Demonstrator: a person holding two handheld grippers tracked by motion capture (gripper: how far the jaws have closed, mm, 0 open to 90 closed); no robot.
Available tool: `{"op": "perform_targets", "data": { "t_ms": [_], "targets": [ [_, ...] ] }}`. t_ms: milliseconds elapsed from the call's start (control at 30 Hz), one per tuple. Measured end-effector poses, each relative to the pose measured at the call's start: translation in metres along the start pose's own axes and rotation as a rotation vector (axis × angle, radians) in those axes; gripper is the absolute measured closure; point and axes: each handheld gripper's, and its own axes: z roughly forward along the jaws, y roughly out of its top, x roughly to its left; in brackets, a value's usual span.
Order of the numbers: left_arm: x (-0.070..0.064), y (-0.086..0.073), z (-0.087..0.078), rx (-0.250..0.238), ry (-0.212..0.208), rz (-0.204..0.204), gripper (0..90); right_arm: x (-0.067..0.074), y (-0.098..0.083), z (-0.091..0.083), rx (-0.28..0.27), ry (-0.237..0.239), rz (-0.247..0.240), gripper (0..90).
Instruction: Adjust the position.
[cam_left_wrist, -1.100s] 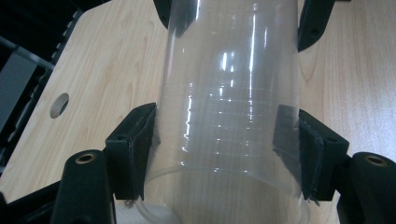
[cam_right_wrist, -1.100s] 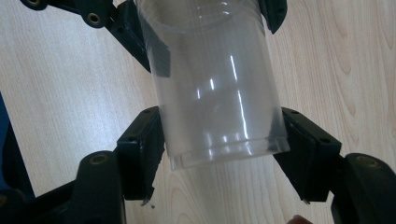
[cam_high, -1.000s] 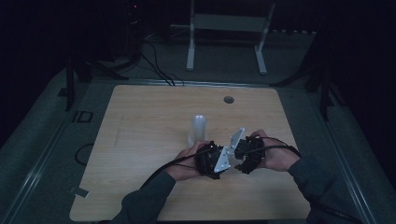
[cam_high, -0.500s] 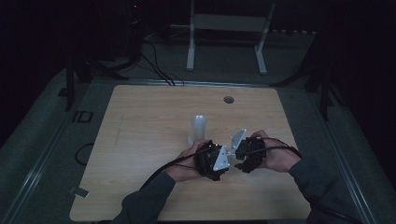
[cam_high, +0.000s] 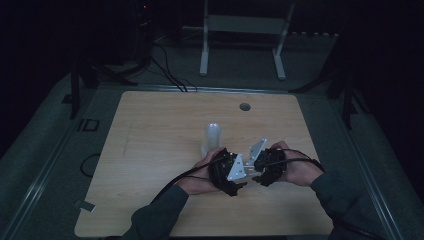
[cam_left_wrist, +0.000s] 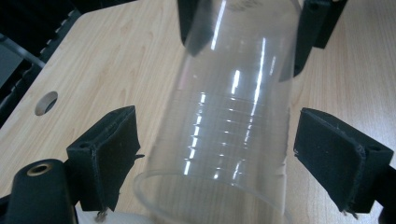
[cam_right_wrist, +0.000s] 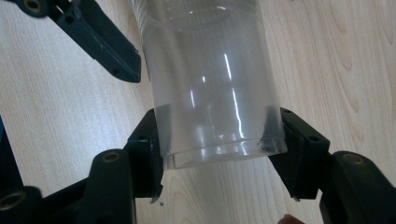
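A clear plastic cup (cam_left_wrist: 233, 116) lies tilted between my two grippers above the wooden table (cam_high: 150, 150). My left gripper (cam_left_wrist: 215, 158) is open: its jaws have just been opening, and its pads (cam_left_wrist: 107, 154) stand clear of the cup's sides. My right gripper (cam_right_wrist: 219, 149) is shut on the cup (cam_right_wrist: 210, 84), its pads pressing one end from both sides. In the high view both hands sit close together at the table's near middle, left gripper (cam_high: 222, 167) beside right gripper (cam_high: 265, 165), with the cup (cam_high: 211, 137) just beyond them.
A round cable hole (cam_high: 245, 106) is in the table's far side. Cables trail from both grippers toward the near edge. A white stand (cam_high: 240, 40) is on the floor beyond the table.
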Motion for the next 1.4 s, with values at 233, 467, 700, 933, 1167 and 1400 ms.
{"op": "perform_targets", "data": {
  "t_ms": [233, 467, 700, 933, 1167, 1400],
  "targets": [
    [0.006, -0.002, -0.006, -0.018, 0.011, -0.023, 14.3, -0.001, -0.009, 0.0, -0.011, -0.005, 0.02, 41.8],
    [0.009, -0.002, -0.008, -0.022, 0.004, -0.031, 17.5, -0.004, -0.026, 0.0, -0.017, -0.024, 0.079, 41.8],
    [0.012, -0.003, -0.007, -0.028, 0.004, -0.058, 19.5, -0.005, -0.038, 0.001, -0.029, -0.04, 0.124, 41.8],
    [0.017, -0.005, -0.008, -0.043, 0.001, -0.093, 20.2, -0.006, -0.046, 0.004, -0.04, -0.056, 0.166, 41.8],
    [0.023, -0.007, -0.01, -0.073, 0.011, -0.142, 21.8, -0.007, -0.052, 0.007, -0.067, -0.071, 0.222, 41.8],
    [0.027, -0.009, -0.009, -0.051, 0.038, -0.196, 23.1, -0.01, -0.057, 0.011, -0.117, -0.097, 0.277, 41.8]
  ]
}}
